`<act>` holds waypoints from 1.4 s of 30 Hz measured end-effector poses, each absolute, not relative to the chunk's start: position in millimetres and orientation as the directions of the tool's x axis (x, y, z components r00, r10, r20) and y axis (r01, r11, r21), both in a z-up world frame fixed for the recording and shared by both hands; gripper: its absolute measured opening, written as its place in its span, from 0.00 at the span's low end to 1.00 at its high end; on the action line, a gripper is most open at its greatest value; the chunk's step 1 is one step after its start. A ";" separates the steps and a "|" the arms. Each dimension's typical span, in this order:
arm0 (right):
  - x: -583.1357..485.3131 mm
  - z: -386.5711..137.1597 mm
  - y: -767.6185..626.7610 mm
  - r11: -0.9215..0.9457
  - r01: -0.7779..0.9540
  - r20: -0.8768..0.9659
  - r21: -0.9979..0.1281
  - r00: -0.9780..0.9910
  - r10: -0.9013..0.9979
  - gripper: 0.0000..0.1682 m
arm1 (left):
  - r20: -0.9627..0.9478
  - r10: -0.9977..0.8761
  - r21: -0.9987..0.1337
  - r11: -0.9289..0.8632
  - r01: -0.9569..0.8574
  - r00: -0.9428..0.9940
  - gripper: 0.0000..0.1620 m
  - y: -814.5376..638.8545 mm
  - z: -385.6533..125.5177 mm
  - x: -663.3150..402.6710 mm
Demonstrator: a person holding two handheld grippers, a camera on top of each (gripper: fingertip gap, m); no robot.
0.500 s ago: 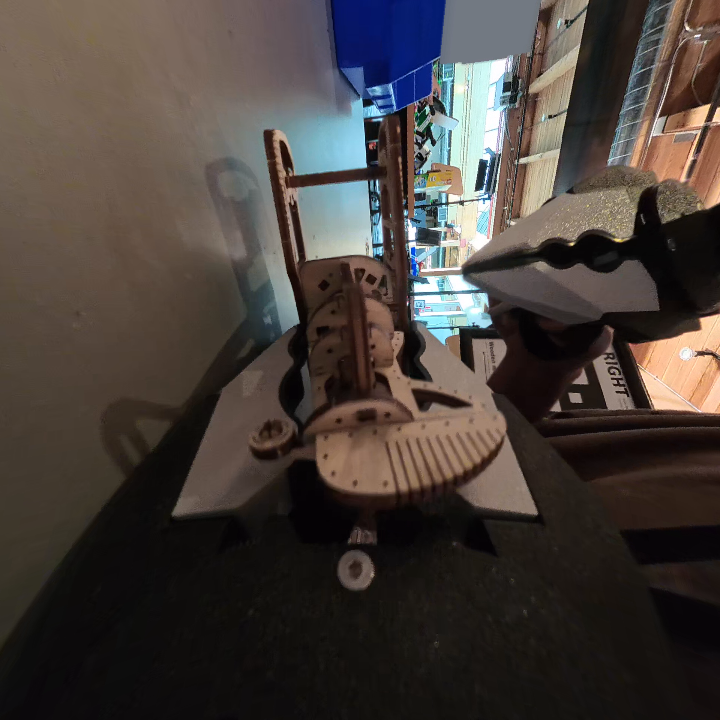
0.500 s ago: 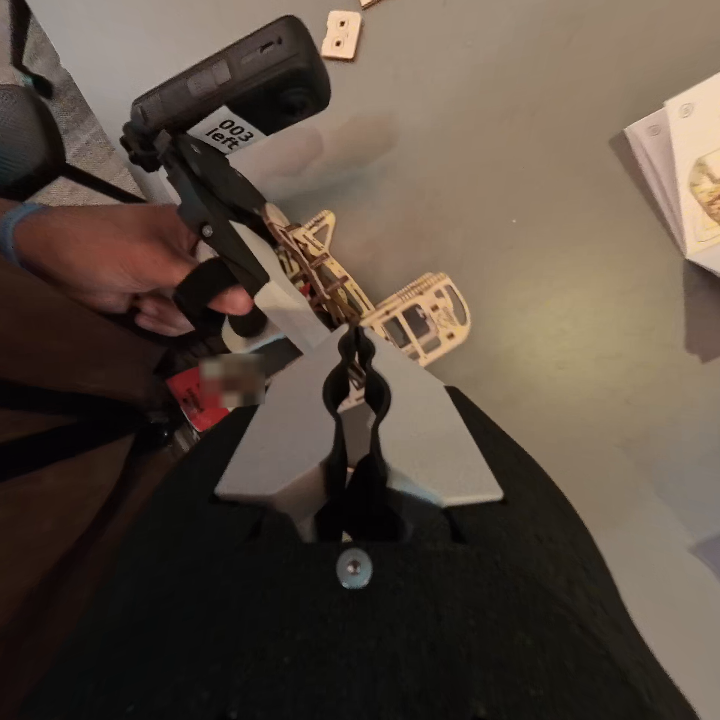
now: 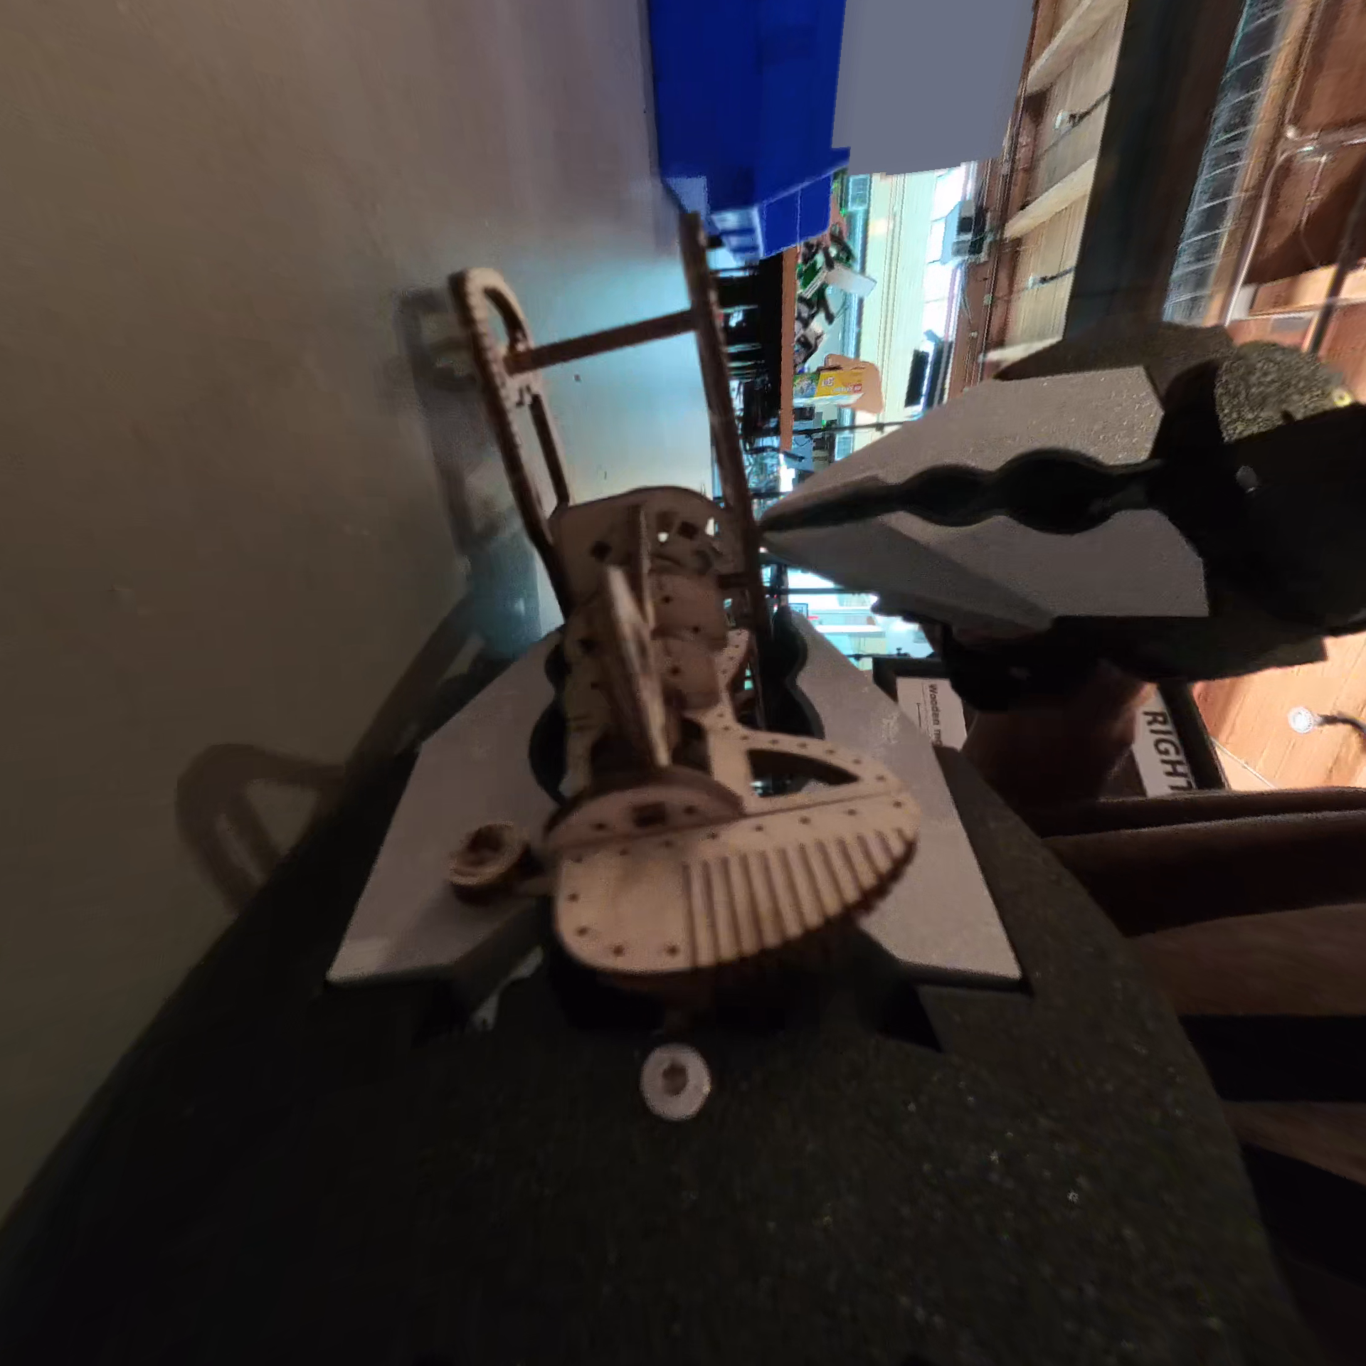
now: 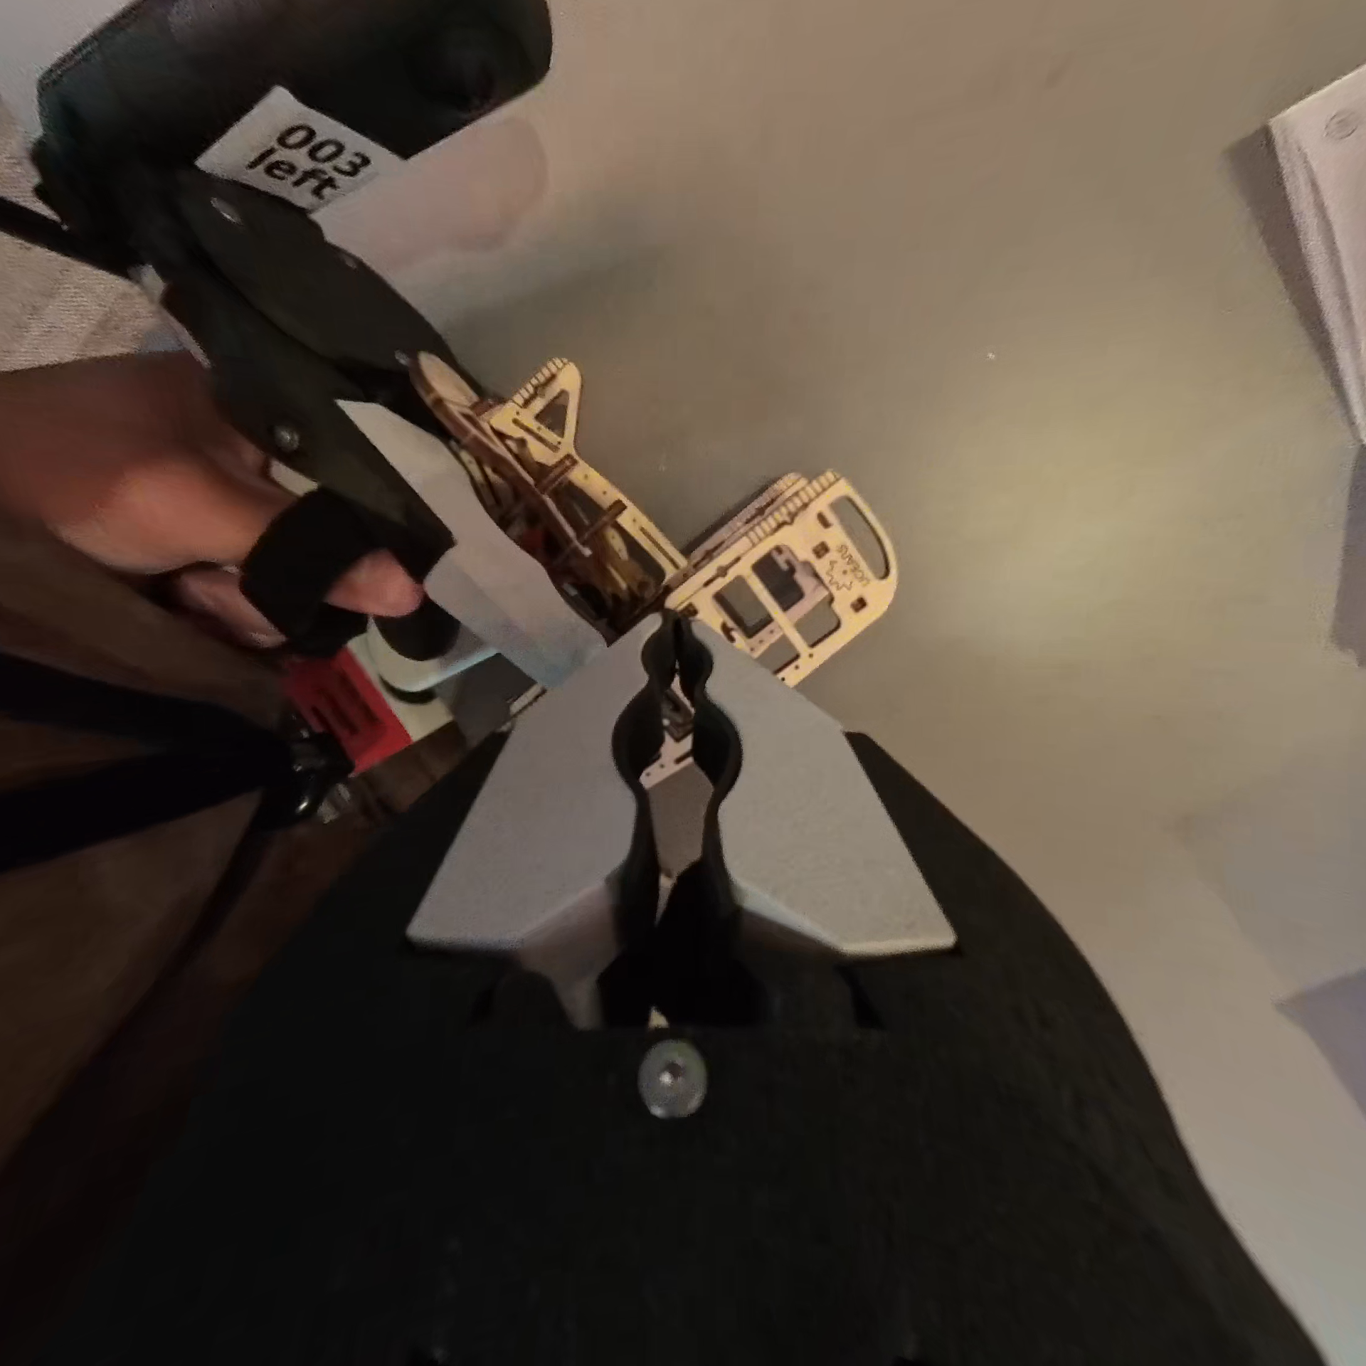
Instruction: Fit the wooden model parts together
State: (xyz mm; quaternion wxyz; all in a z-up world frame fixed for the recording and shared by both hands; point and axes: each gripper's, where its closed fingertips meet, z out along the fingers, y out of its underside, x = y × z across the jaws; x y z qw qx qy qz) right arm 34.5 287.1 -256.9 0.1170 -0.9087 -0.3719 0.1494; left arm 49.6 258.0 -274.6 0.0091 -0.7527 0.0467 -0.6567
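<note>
The wooden model (image 3: 665, 739) is being clamped between the fingers of the left tongs (image 3: 669, 709), above the grey table (image 4: 961, 369). The right tongs (image 4: 674, 636) are being held nearly together on a thin flat wooden panel (image 4: 798, 584), whose edge is being kept touching the model's end.

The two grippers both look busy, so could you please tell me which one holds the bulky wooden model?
The left gripper: its fingers are spread around the wooden model. The right gripper is nearly closed on a thin flat panel.
</note>
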 end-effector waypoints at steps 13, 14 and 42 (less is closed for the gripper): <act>34.5 -252.1 275.9 -0.702 0.650 -0.238 -0.291 0.662 0.711 0.00 | 0.985 -0.123 -0.116 -0.991 -0.065 0.121 0.31 256.2 -273.2 49.7; 36.8 -252.7 276.4 -0.703 0.648 -0.228 -0.292 0.667 0.709 0.00 | 0.983 -0.134 -0.124 -0.989 -0.086 0.126 0.31 255.1 -273.1 49.9; -8.9 -252.6 291.1 -0.566 0.506 -0.136 -0.651 0.656 0.742 0.00 | 0.484 -0.755 -0.700 -0.637 -0.323 0.442 0.38 267.4 -248.0 -64.3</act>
